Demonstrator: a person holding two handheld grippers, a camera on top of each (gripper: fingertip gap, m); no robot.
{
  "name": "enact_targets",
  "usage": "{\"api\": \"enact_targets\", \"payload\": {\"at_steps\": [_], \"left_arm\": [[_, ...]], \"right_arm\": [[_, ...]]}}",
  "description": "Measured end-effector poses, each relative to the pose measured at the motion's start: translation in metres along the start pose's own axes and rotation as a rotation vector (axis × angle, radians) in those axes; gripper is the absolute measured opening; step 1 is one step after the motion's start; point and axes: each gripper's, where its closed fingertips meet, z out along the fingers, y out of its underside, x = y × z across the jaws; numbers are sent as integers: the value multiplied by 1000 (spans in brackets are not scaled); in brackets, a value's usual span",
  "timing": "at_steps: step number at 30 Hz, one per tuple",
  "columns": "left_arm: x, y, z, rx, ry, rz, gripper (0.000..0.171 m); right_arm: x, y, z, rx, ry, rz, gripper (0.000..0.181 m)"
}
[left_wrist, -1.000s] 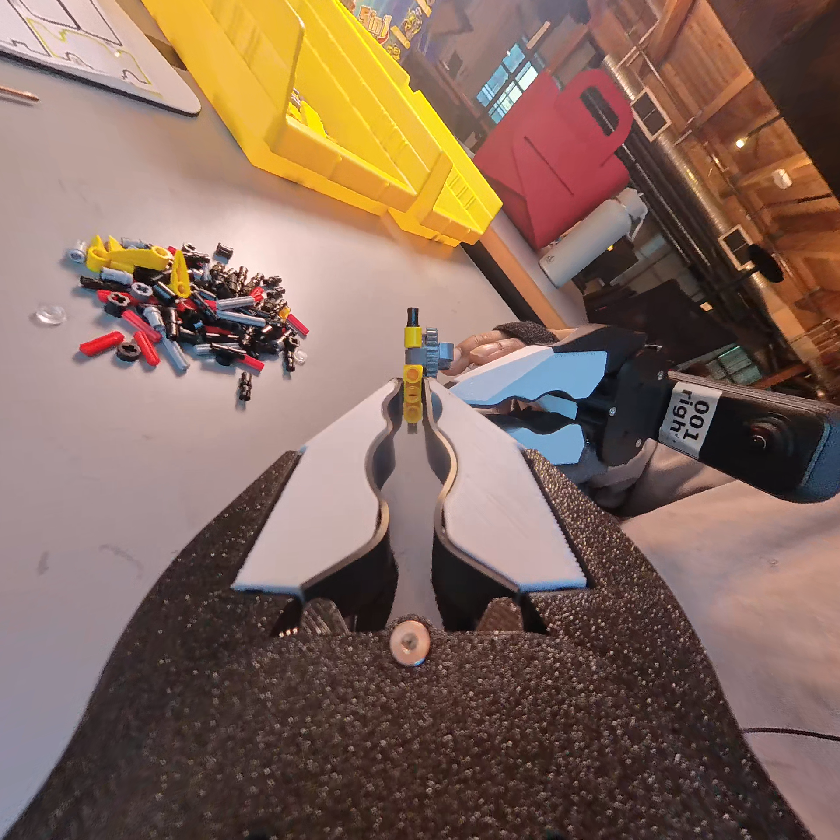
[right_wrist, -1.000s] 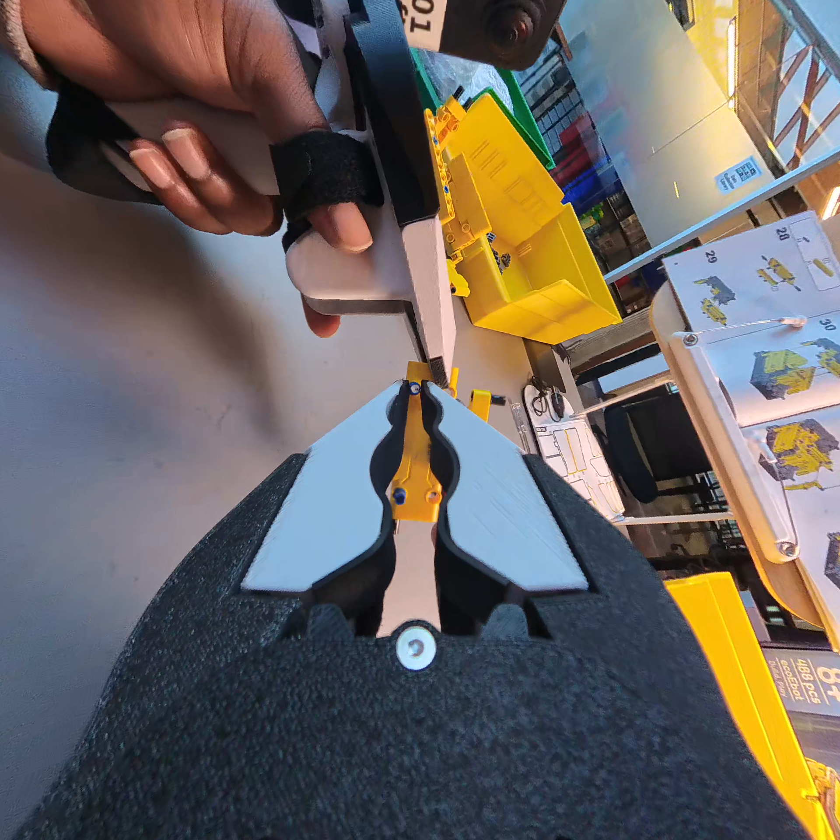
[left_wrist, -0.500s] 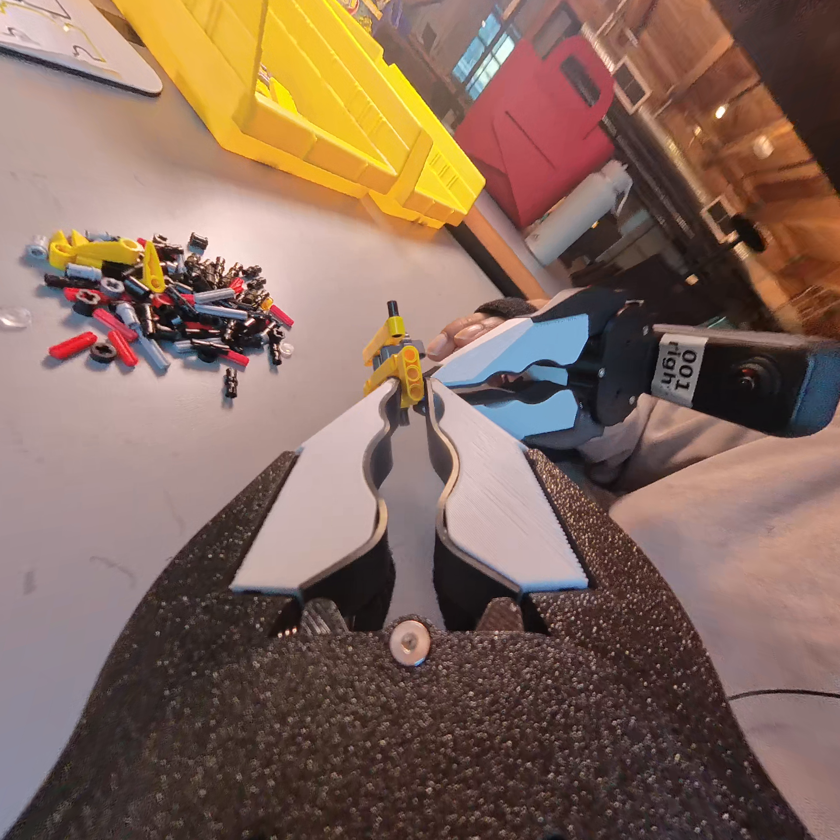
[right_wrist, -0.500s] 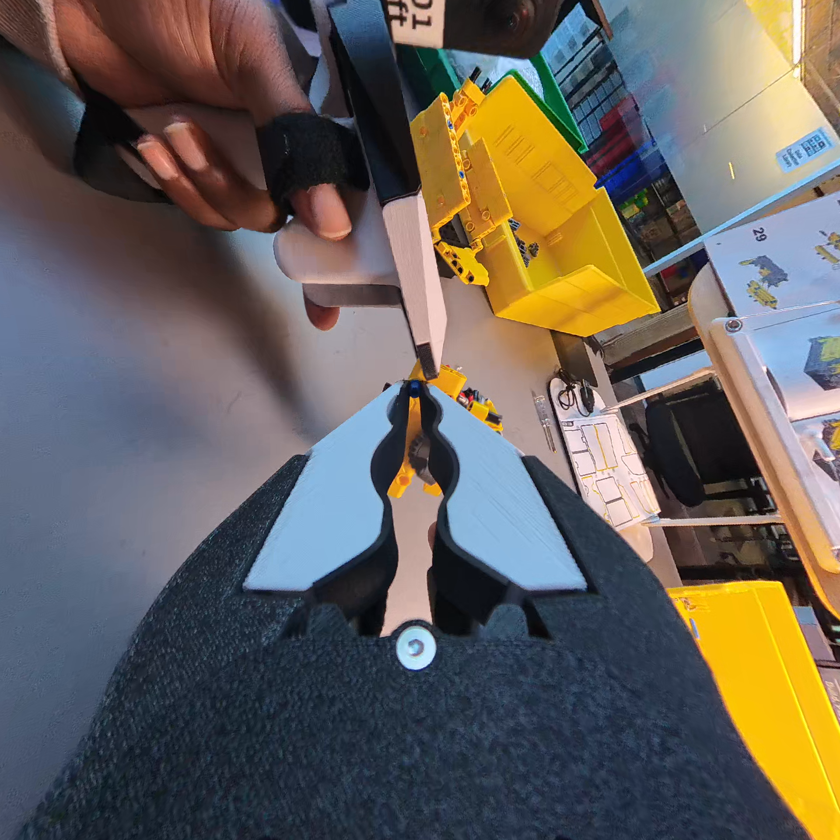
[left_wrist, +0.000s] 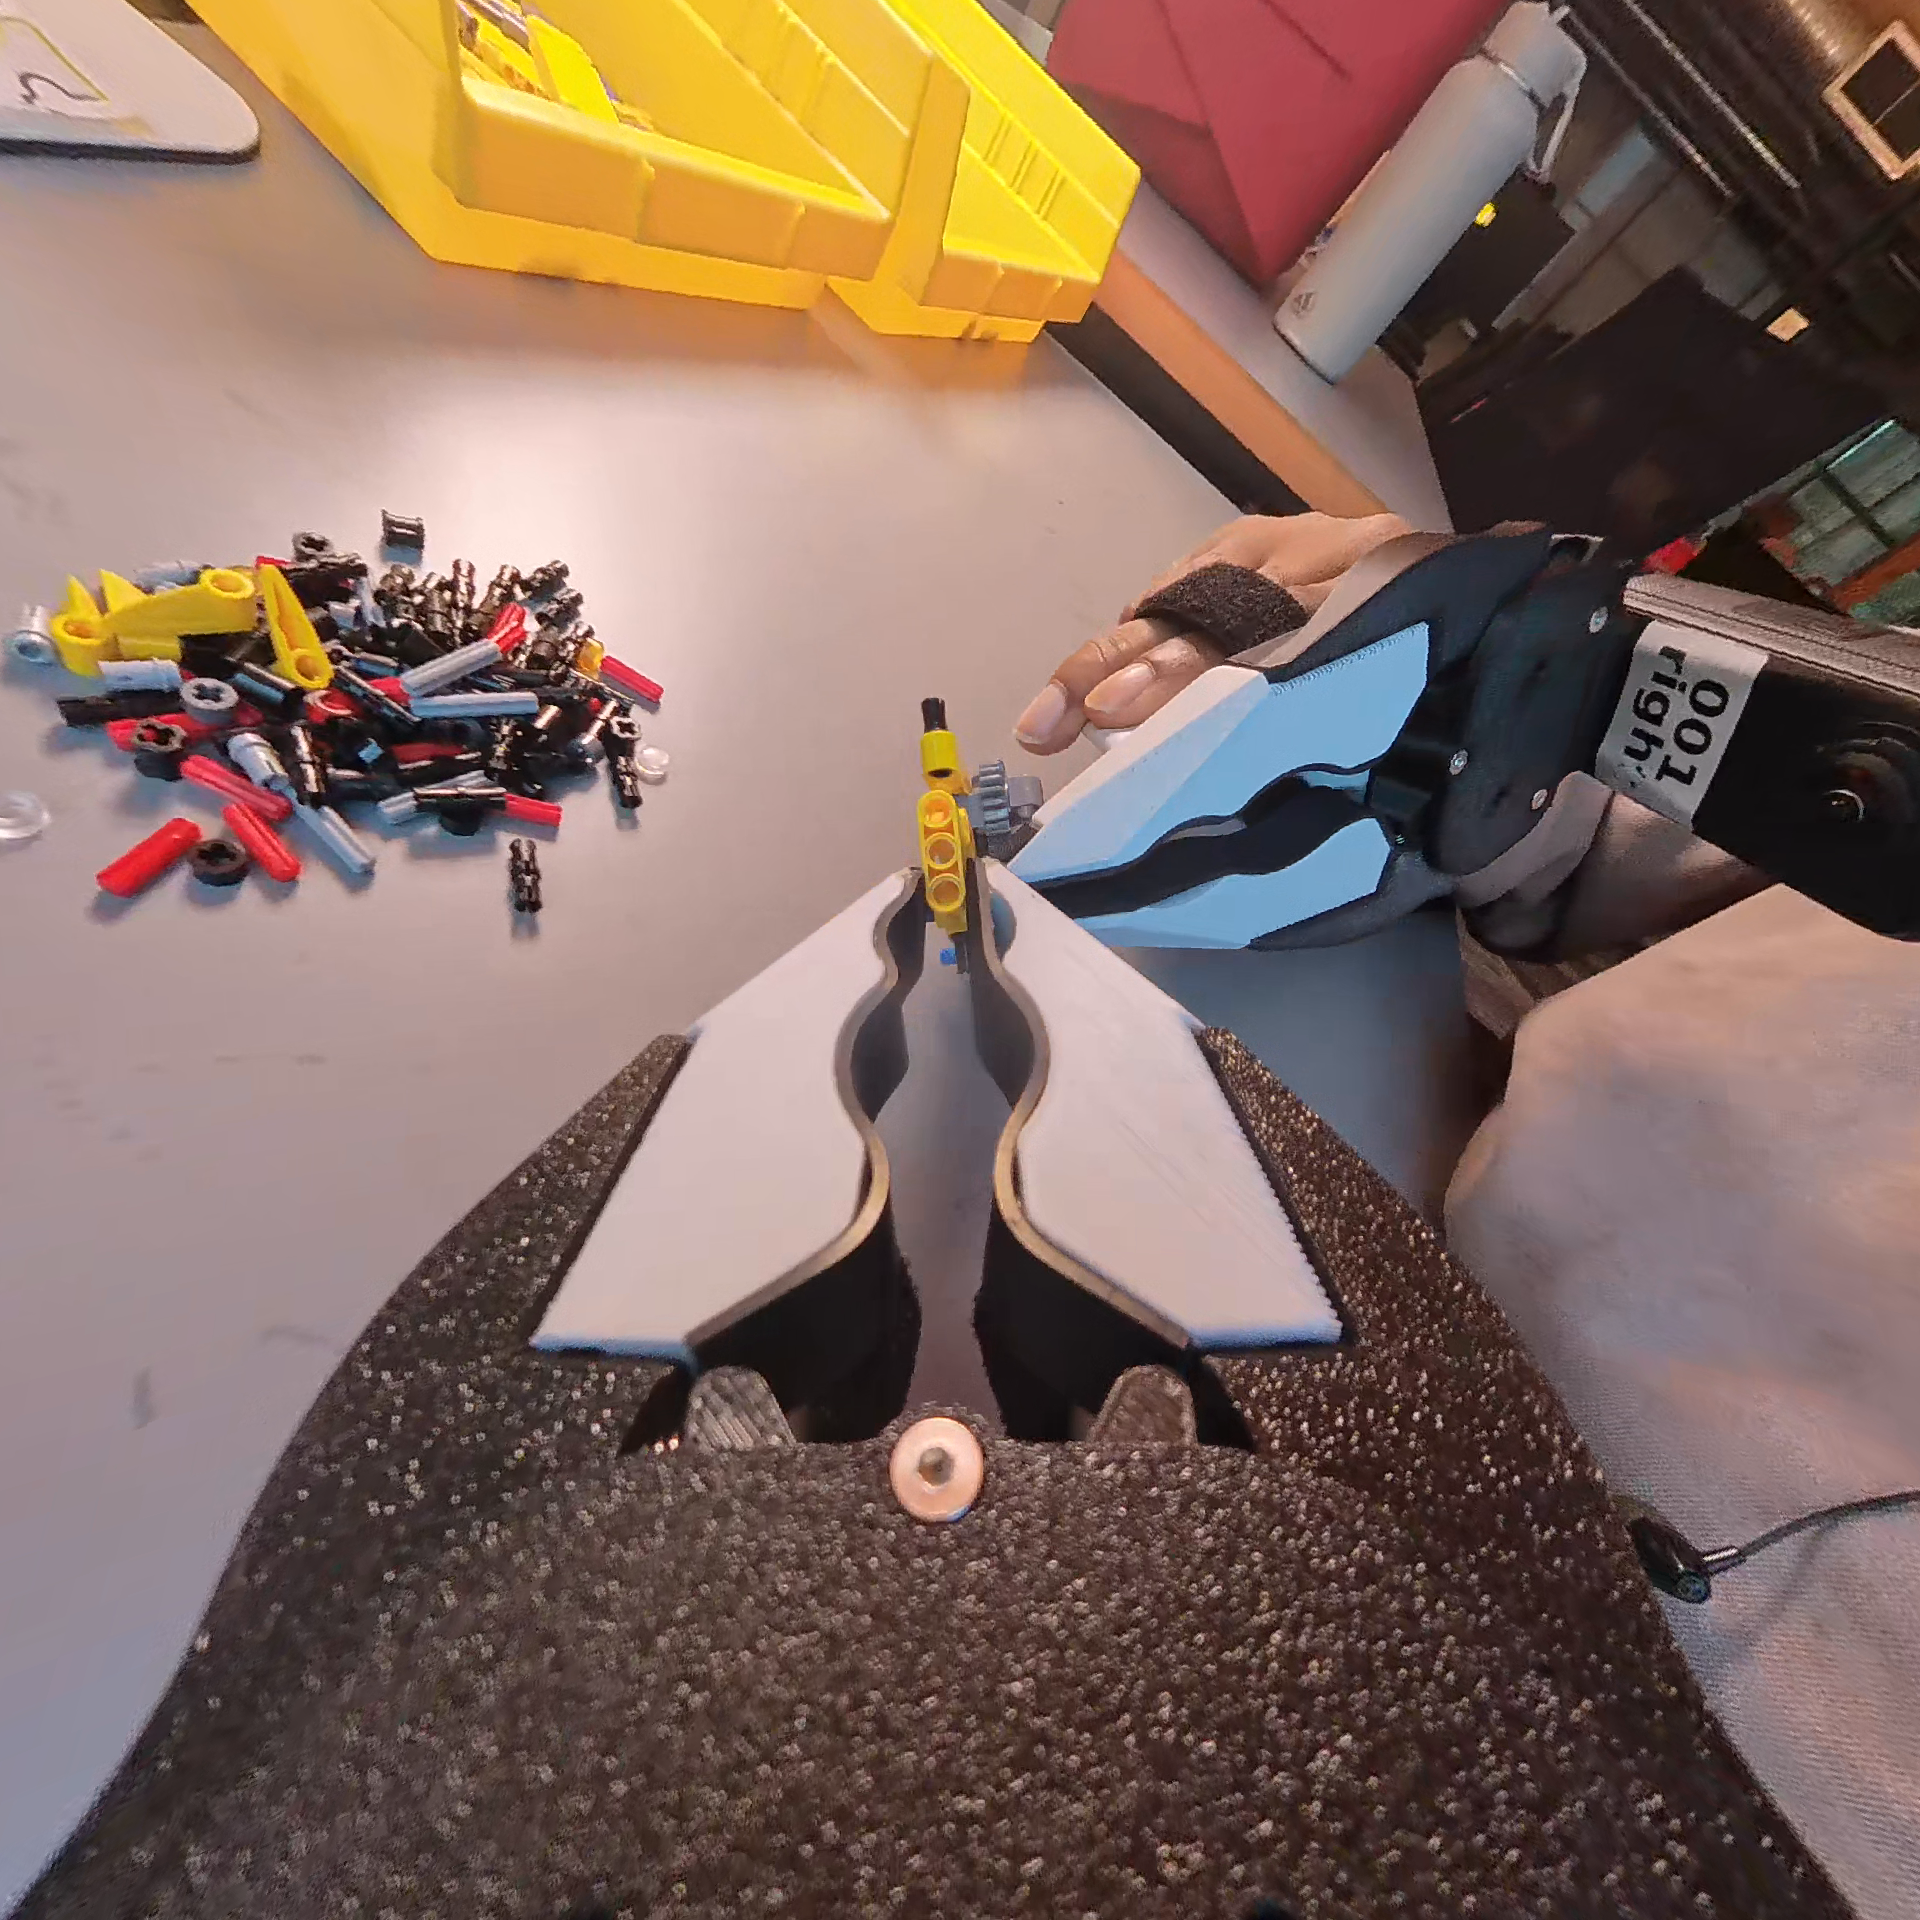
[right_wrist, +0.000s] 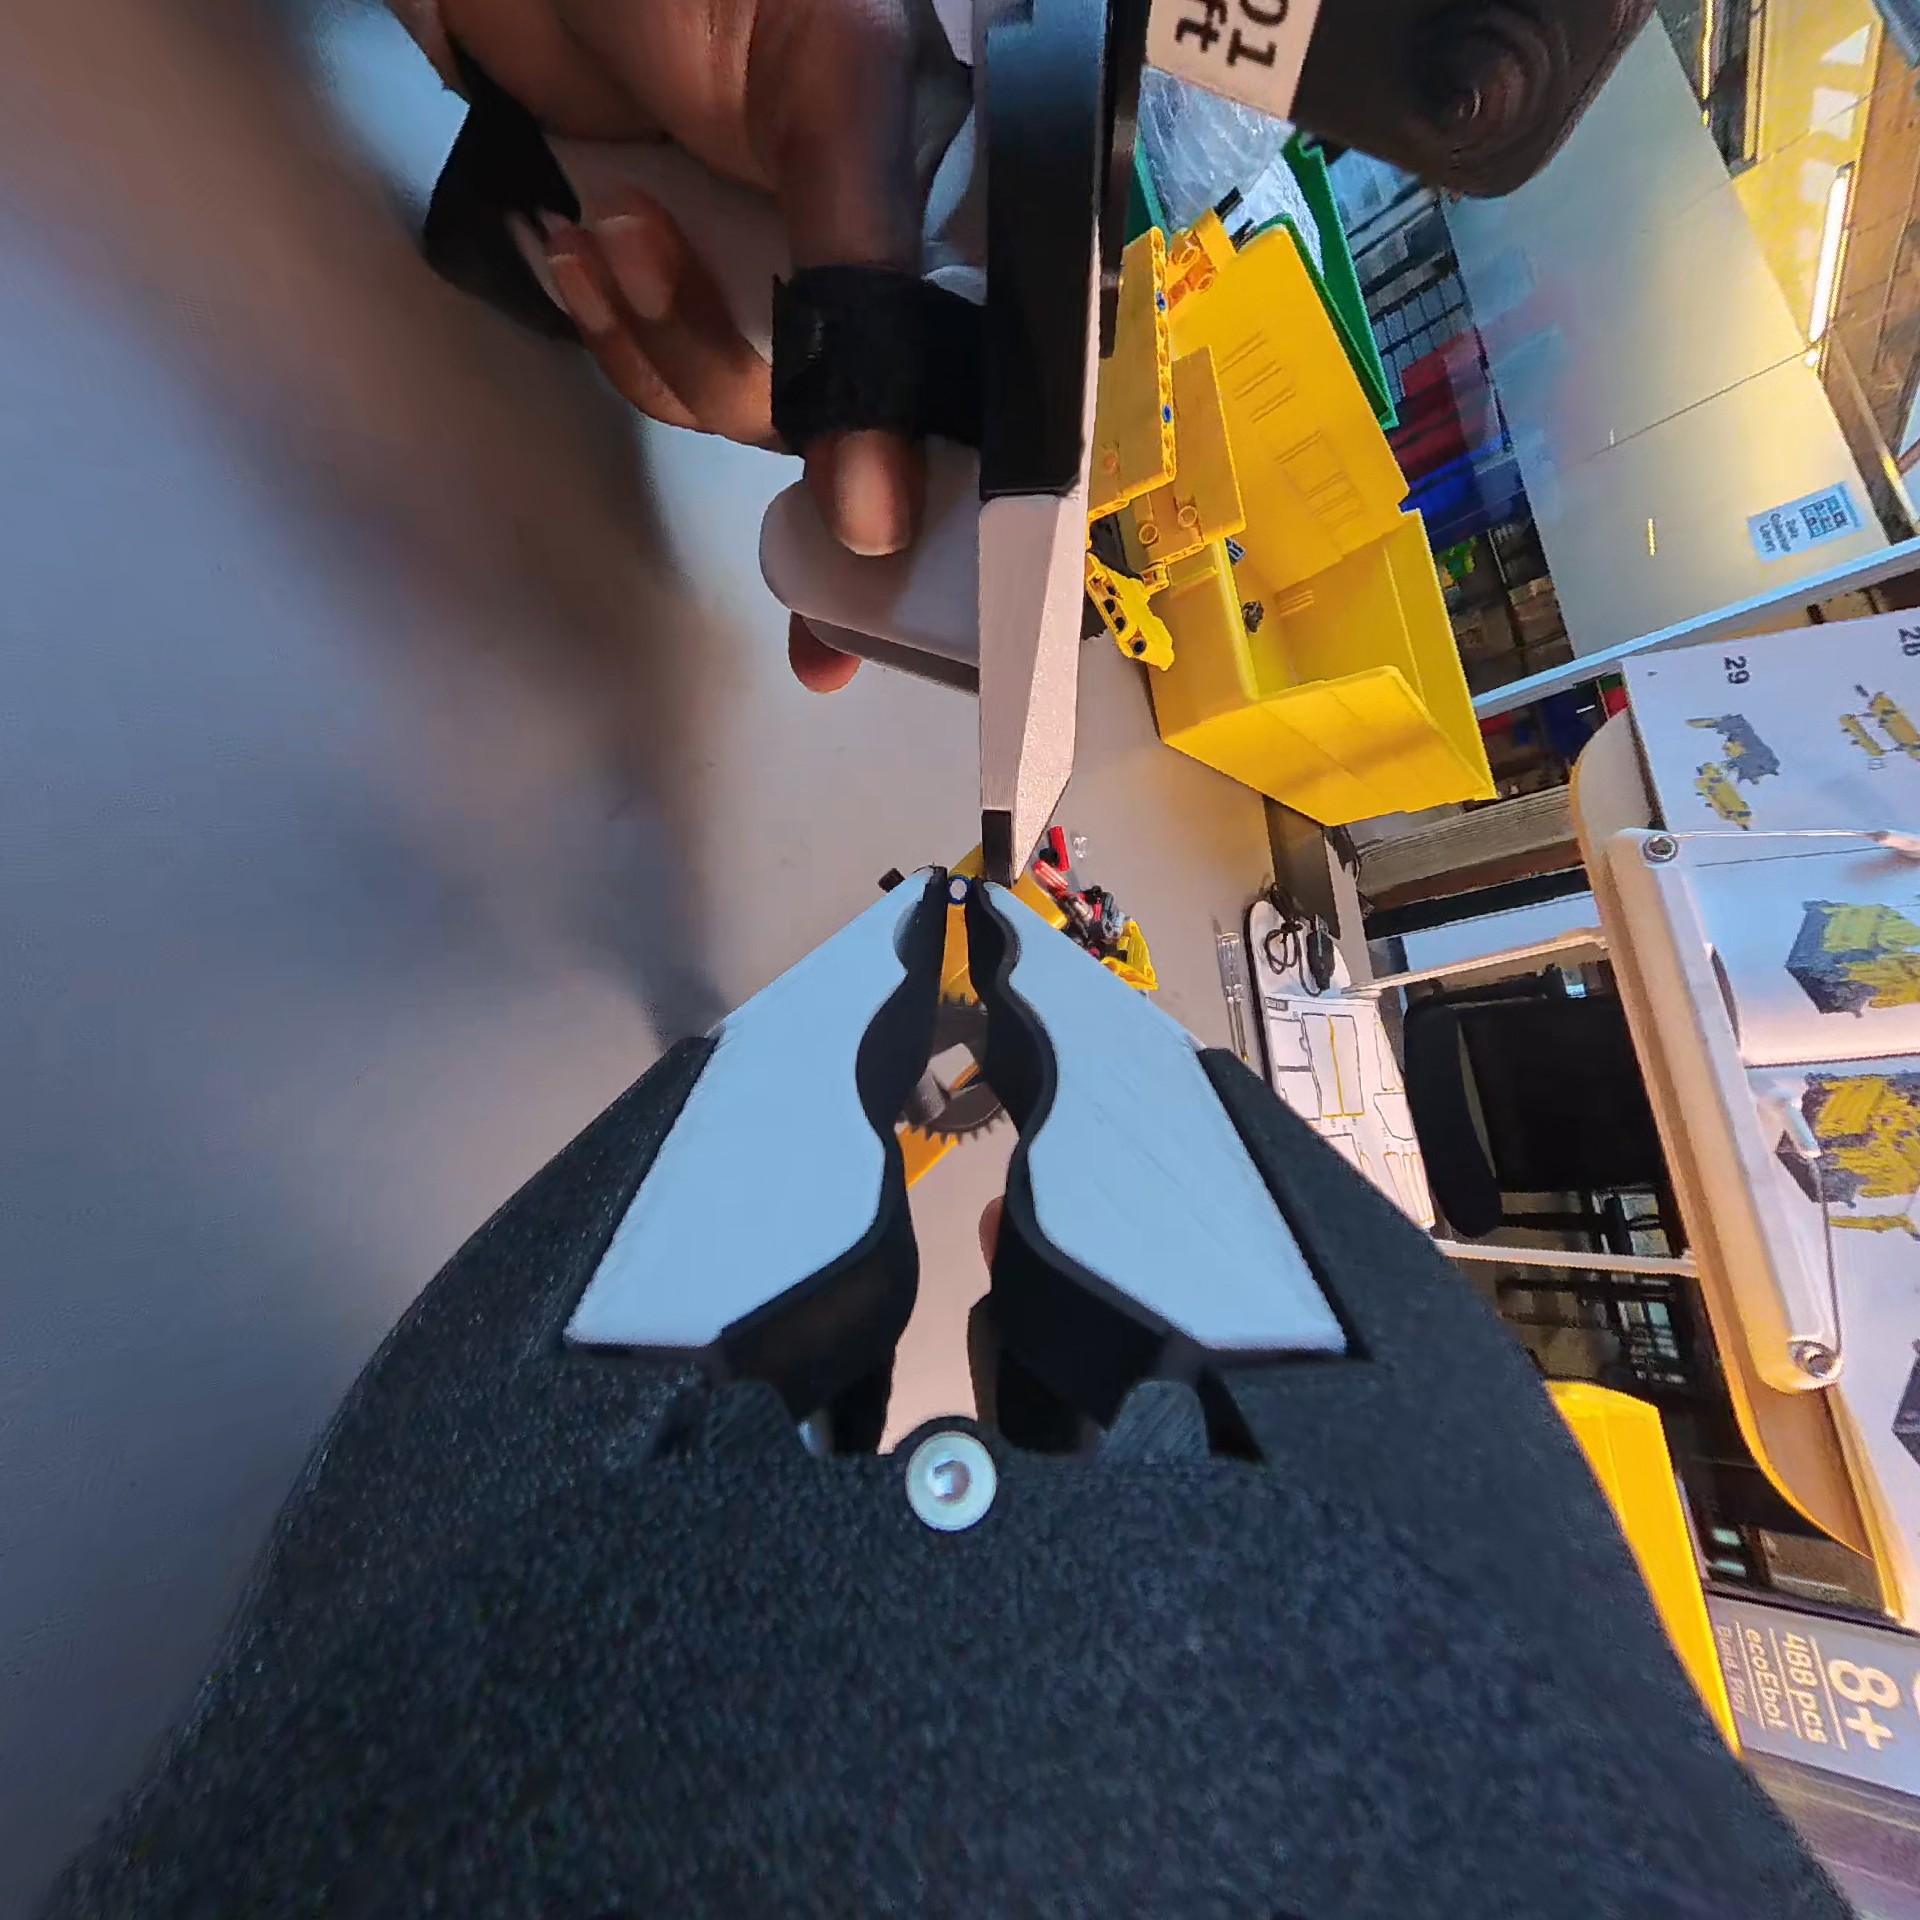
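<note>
A small assembly of a yellow holed beam (left_wrist: 943, 864) with a black axle and a grey gear (left_wrist: 995, 805) is held above the grey table. My left gripper (left_wrist: 951, 914) is shut on the beam's lower end. My right gripper (left_wrist: 1023, 868) comes in from the right, its tips against the gear side. In the right wrist view my right gripper (right_wrist: 961, 891) is shut at the tips on a blue pin of the same assembly. The gear (right_wrist: 951, 1117) and yellow beam show in the gap behind. The left gripper's finger (right_wrist: 1023, 675) points down onto my tips.
A pile of small red, black, grey and yellow parts (left_wrist: 332, 717) lies on the table (left_wrist: 312, 1091) to the left. A yellow bin (left_wrist: 675, 135) stands behind it. A yellow truck-bed model (right_wrist: 1299, 540) and an instruction booklet on a stand (right_wrist: 1808, 935) are at the right. Both grippers' tips are close together, under 4 cm apart.
Both grippers kept hold of the small assembly and turned it: it tilted, then stood upright again. The gear now shows between my right fingers where the yellow beam lay before.
</note>
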Motion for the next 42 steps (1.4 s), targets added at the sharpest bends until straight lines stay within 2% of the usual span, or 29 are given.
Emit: {"api": "enact_targets", "payload": {"at_steps": [15,19,23,25,29,31,34,40,42], "left_arm": [[13,14,10,-92,65,-6,6],[19,15,9,-98,80,7,7],[17,2,0,3,107,-62,10],[22,-5,-7,52,138,-80,33],[21,-1,-1,31,62,23,38],[25,-4,7,41,51,53,35],[27,-11,12,73,35,90,13],[16,-9,7,44,-86,181,6],[11,-8,6,26,-146,224,6]], "right_arm": [[-13,-8,-21,23,-61,12,0],[-11,-8,-27,64,-160,175,0],[-2,-4,-24,122,-142,301,2],[10,-3,-25,172,-117,379,2],[33,-9,-29,277,-83,566,3],[39,-15,-29,310,-71,622,3],[44,-25,-29,352,-70,674,3],[38,-24,-26,321,-65,665,5],[38,-19,-21,266,-44,659,15]]}}
